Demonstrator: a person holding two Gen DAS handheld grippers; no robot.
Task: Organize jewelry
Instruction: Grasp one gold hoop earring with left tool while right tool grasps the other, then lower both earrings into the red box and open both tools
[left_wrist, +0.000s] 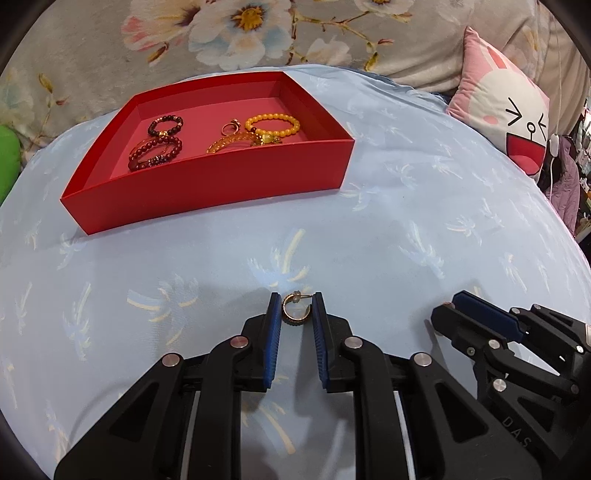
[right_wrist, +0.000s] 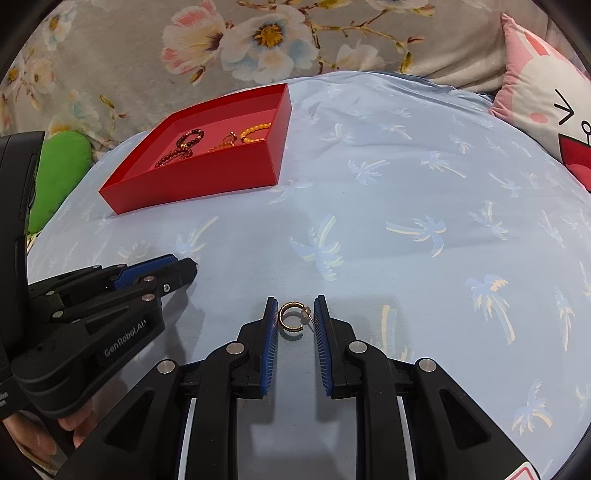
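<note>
The first earring (left_wrist: 293, 314) is sitting right between the blue pads of the left claw (left_wrist: 296, 297), near their tips, with its hoop against one pad and its post reaching the other. The left claw is narrowed to a small gap and appears to be pinching the piece. The second earring (right_wrist: 290, 318) is lying the same way between the pads of the right claw (right_wrist: 295, 299), which is also drawn in close and gripping it across hoop and post. Both claws are pointing steeply down and forward over the blue palm-print sheet (left_wrist: 406, 240), side by side but apart. A hand (right_wrist: 44, 435) is wrapping around the left claw's handle at the lower edge of the right wrist view. Whether the earrings are resting on the sheet or raised just off it, I cannot tell. Each earring is showing as an open gold hoop with a ribbed band and a thin post; the first is also carrying a pale backing on its post. Well beyond the claws, the red box (left_wrist: 207, 192) is sitting on the sheet, holding a yellow bead bracelet (left_wrist: 273, 125), dark red bead bracelets (left_wrist: 155, 151) and a ring (left_wrist: 229, 128).
</note>
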